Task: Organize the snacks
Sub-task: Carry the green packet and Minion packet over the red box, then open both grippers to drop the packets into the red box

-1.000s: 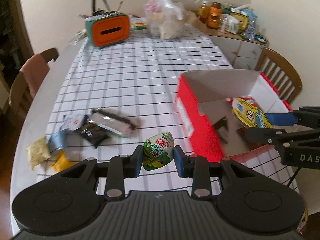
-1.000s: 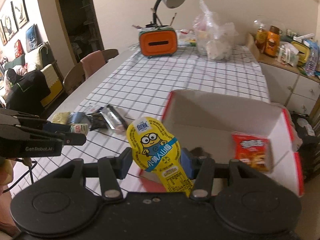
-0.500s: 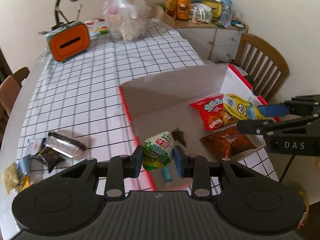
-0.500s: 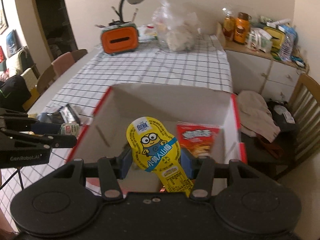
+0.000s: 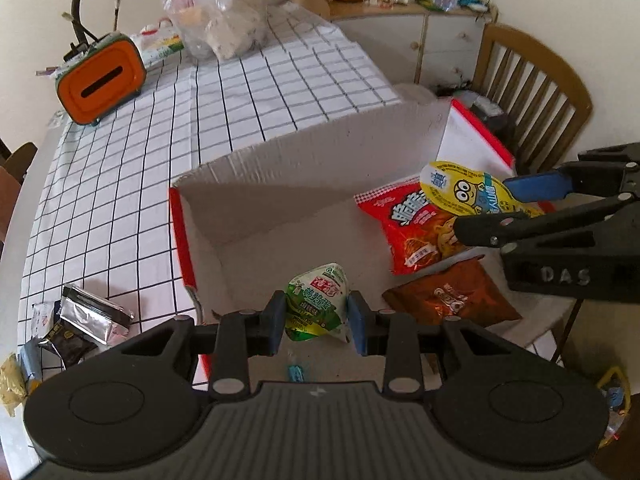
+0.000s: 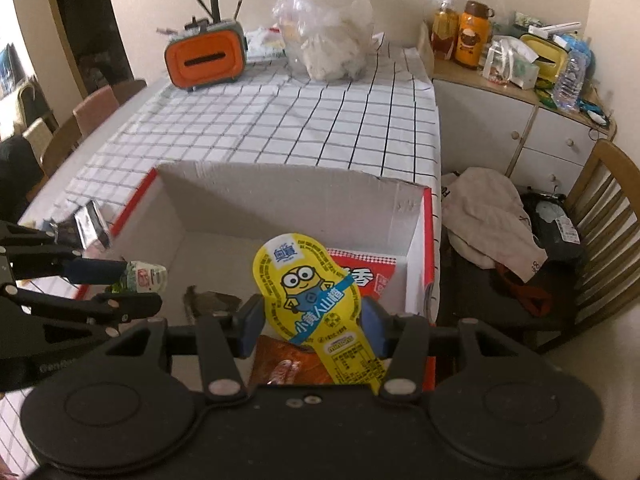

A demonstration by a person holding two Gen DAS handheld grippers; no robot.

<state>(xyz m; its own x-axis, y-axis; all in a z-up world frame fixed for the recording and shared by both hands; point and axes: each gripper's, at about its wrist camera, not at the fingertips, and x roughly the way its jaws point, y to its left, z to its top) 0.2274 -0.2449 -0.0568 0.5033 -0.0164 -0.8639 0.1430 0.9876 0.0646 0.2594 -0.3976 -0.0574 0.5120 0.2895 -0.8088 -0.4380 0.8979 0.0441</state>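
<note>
My left gripper (image 5: 316, 322) is shut on a green and white snack pouch (image 5: 318, 306), held over the near left part of the open red and white box (image 5: 178, 224). My right gripper (image 6: 312, 322) is shut on a yellow cartoon snack pack (image 6: 308, 284) above the box's right side; the same yellow pack (image 5: 460, 192) shows at the right of the left wrist view. A red chip bag (image 5: 416, 228) and a brown packet (image 5: 452, 300) lie on the box floor. The left gripper (image 6: 132, 284) with the green pouch (image 6: 146, 276) enters the right wrist view from the left.
Several loose snack packets (image 5: 84, 320) lie on the checked tablecloth (image 5: 200, 112) left of the box. An orange tissue holder (image 5: 100, 80), a lamp and a clear plastic bag (image 5: 216, 20) stand at the far end. A wooden chair (image 5: 532, 92) with clothes stands right of the table.
Both grippers have moved right from over the tablecloth to over the inside of the box, each keeping its snack. The loose packets have slid to the left edge of view.
</note>
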